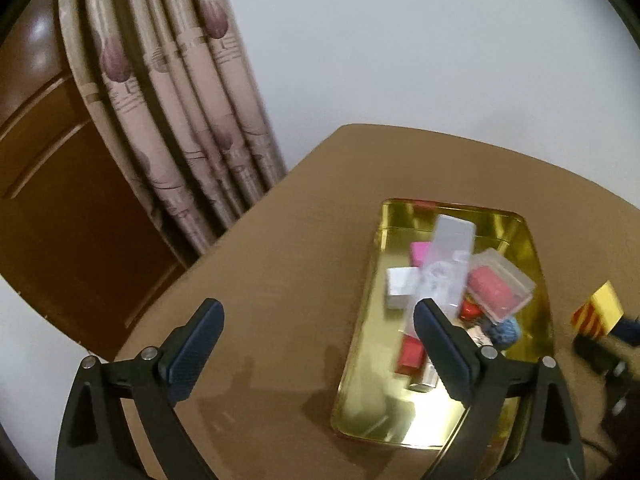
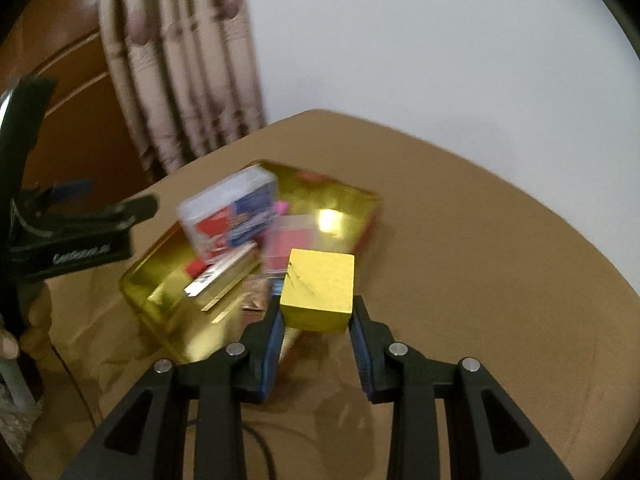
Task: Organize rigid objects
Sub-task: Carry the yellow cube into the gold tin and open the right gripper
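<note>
A gold metal tray [image 1: 536, 264] lies on the brown table and holds several small boxes: a clear plastic case [image 1: 448, 256], a clear box with a pink block [image 1: 500, 284], a silver box [image 1: 400, 286] and red pieces. My left gripper [image 1: 316, 344] is open and empty, above the table at the tray's left side. My right gripper [image 2: 316, 312] is shut on a yellow box [image 2: 318, 290], held above the tray's near right edge [image 2: 360, 236]. The yellow box also shows in the left wrist view [image 1: 600, 310].
The brown table [image 2: 480, 240] stretches to the right of the tray. A patterned curtain [image 1: 180, 120] and a brown wooden door [image 1: 60, 200] stand behind the table's left corner. A white wall is at the back. A dark cable [image 2: 260, 448] lies near the front.
</note>
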